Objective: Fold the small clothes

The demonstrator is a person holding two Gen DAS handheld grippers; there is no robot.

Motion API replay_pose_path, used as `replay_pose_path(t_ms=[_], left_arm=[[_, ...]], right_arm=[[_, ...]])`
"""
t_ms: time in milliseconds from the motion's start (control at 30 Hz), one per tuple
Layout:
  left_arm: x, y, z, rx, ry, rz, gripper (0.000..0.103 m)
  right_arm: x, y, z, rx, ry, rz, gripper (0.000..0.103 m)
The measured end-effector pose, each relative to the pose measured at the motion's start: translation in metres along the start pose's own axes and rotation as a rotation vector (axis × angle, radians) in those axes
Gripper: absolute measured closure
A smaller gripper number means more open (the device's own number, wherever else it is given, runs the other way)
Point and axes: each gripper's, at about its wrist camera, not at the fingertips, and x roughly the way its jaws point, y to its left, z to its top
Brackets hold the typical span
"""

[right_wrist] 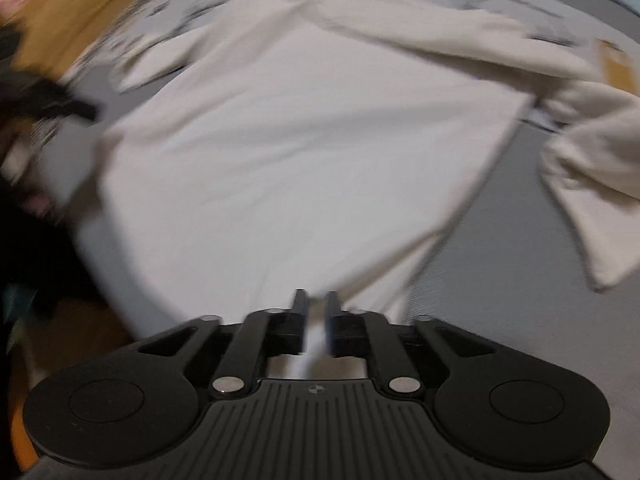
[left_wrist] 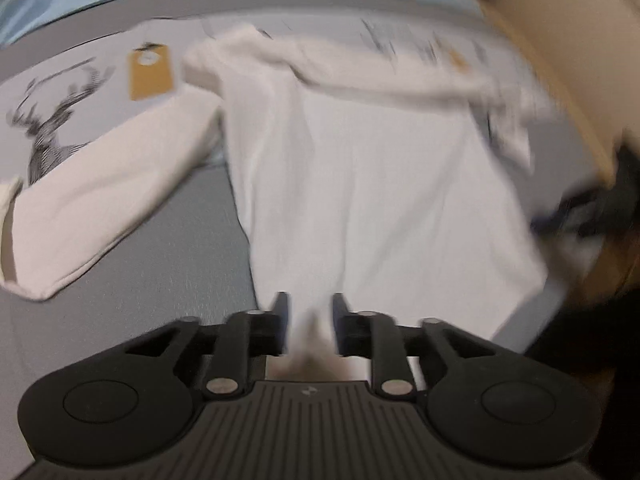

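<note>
- Left wrist view: the left gripper (left_wrist: 308, 312) points down at the near hem of a white long-sleeved shirt (left_wrist: 360, 168); its 2 fingers (left_wrist: 280, 312) stand a narrow gap apart with a bunch of the white cloth between them, reaching back toward the gripper body; blur hides whether the pads press on it; the shirt lies spread on a grey printed sheet (left_wrist: 132, 300); 1 sleeve (left_wrist: 100, 200) runs out to the left across a stag drawing (left_wrist: 52, 124); a brown tag (left_wrist: 151, 76) lies just beyond that sleeve.
- Right wrist view: the right gripper (right_wrist: 316, 312) points down at the shirt's near hem (right_wrist: 280, 160); its 2 fingers (right_wrist: 299, 308) are almost together, with a thin fold of white cloth caught between them; the shirt fans out ahead over the sheet (right_wrist: 500, 300); 1 sleeve (right_wrist: 592, 184) hangs crumpled at the right; a wooden surface (right_wrist: 92, 4) shows at the upper left; the whole view is blurred.
</note>
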Motion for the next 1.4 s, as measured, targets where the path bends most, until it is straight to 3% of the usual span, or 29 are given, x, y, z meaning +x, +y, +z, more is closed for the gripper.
replay_pose_path(t_ms=[33, 100, 233, 333, 467, 633, 767, 800, 833, 933, 1000, 1067, 1133, 1333, 1400], left_arm=[[-0.001, 0.004, 0.002, -0.044, -0.02, -0.01, 0.07], [0.002, 0.013, 0.004, -0.095, -0.014, 0.008, 0.07], [0.026, 0.015, -0.001, -0.048, 0.101, 0.104, 0.07], [0.037, 0.016, -0.008, -0.021, 0.149, 0.114, 0.07], [0.047, 0.016, -0.014, 0.005, 0.191, 0.117, 0.07], [0.069, 0.013, -0.026, 0.095, 0.272, 0.182, 0.071], [0.062, -0.005, -0.018, 0.109, 0.198, 0.056, 0.07], [0.06, -0.01, -0.016, 0.104, 0.179, 0.02, 0.065], [0.061, -0.013, -0.015, 0.101, 0.173, 0.004, 0.053], [0.082, -0.02, -0.02, 0.135, 0.23, 0.064, 0.046], [0.1, -0.024, -0.028, 0.175, 0.307, 0.131, 0.046], [0.109, -0.025, -0.035, 0.201, 0.349, 0.153, 0.046], [0.108, -0.026, -0.034, 0.201, 0.339, 0.147, 0.046], [0.085, -0.015, -0.025, 0.114, 0.244, 0.108, 0.046], [0.077, -0.007, -0.021, 0.078, 0.214, 0.112, 0.046]], right_arm=[[0.002, -0.004, 0.003, 0.033, -0.013, -0.021, 0.055], [0.007, -0.007, 0.007, 0.065, -0.029, -0.062, 0.049], [0.029, 0.003, 0.006, 0.042, 0.036, -0.109, 0.049], [0.048, 0.014, 0.005, -0.052, 0.114, -0.195, 0.049], [0.042, 0.018, 0.001, -0.097, 0.134, -0.194, 0.049], [0.04, 0.01, -0.016, -0.127, 0.181, -0.192, 0.049], [0.044, 0.013, -0.019, -0.106, 0.155, -0.181, 0.047], [0.046, 0.015, -0.018, -0.102, 0.149, -0.183, 0.045], [0.047, 0.015, -0.017, -0.107, 0.146, -0.184, 0.044], [0.055, 0.026, -0.014, -0.146, 0.142, -0.201, 0.043], [0.056, 0.031, -0.012, -0.16, 0.136, -0.207, 0.048], [0.056, 0.032, -0.012, -0.17, 0.124, -0.197, 0.063], [0.047, 0.03, -0.017, -0.172, 0.114, -0.181, 0.093], [0.023, 0.021, -0.022, -0.115, 0.129, -0.171, 0.098], [0.015, 0.009, -0.029, -0.113, 0.166, -0.236, 0.099]])
